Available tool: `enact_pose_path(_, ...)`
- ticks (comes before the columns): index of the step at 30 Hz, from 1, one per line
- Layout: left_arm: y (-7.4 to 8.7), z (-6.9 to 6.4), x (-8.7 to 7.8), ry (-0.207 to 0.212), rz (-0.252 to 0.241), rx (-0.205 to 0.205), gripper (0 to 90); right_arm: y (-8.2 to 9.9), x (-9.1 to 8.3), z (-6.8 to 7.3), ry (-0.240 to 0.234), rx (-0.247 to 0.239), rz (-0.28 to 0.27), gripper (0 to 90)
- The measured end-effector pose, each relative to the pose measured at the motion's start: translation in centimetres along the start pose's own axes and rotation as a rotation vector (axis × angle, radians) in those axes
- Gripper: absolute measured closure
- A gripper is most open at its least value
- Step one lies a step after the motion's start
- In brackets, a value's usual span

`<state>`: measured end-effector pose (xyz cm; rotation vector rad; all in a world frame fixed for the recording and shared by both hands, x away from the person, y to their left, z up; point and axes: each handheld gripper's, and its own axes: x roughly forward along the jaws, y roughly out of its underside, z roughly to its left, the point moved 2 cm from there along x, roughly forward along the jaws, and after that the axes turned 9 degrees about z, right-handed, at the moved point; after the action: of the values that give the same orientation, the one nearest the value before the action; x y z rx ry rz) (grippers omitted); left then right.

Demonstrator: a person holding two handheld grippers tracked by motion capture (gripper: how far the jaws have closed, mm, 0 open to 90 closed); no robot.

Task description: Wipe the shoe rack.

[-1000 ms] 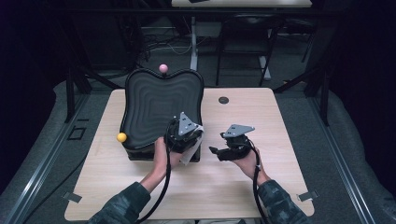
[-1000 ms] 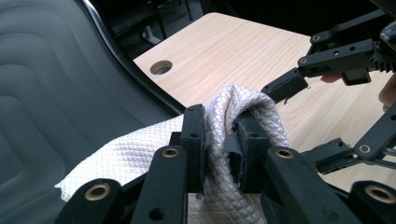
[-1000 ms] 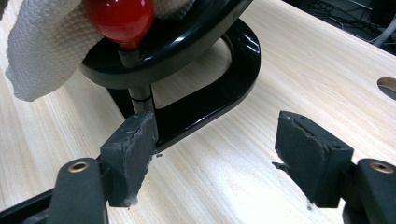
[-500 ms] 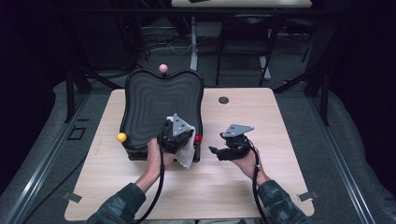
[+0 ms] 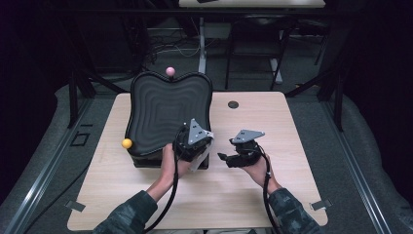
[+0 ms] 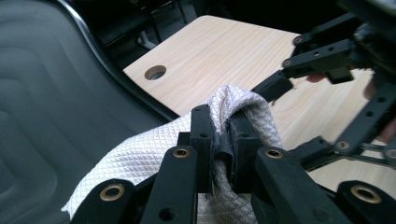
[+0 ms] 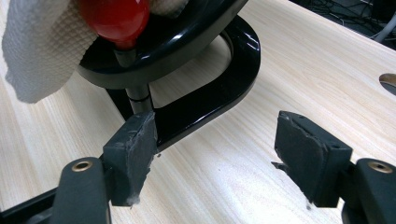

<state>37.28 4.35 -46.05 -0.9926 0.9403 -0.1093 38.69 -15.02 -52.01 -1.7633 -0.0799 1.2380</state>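
- The white cloth (image 6: 233, 100) is pinched between the closed jaws of the left tongs (image 6: 223, 128), at the near right corner of the black wavy tray (image 5: 165, 105) on the counter (image 5: 287, 126).
- A red ball knob (image 7: 116, 18) sits against the cloth.
- The right tongs (image 7: 215, 140) stand open and empty, just beside, low over the counter.
- Both forearms reach in from the near edge.
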Motion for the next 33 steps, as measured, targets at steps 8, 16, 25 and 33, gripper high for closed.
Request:
enact_pose_path(8, 2.1, 1.8, -0.6, -0.034, 0.024, -0.073, 83.6, -0.1, -0.1, 0.0, -0.001, 0.001, 0.008, 28.2)
enact_pose_path(16, 4.9, 2.4, -3.3, -0.054, -0.010, -0.136, 83.4, -0.8, -0.3, 0.7, -0.009, -0.006, -0.022, 26.7)
enact_pose_path(25, 8.6, 2.1, -5.1, -0.069, -0.002, -0.192, 83.3, -2.7, -1.3, 1.9, -0.040, 0.000, -0.095, 26.2)
enact_pose_path(33, 9.9, 2.4, -6.1, -0.075, 0.001, -0.220, 83.2, -4.3, -0.4, 3.1, -0.093, -0.019, -0.111, 25.8)
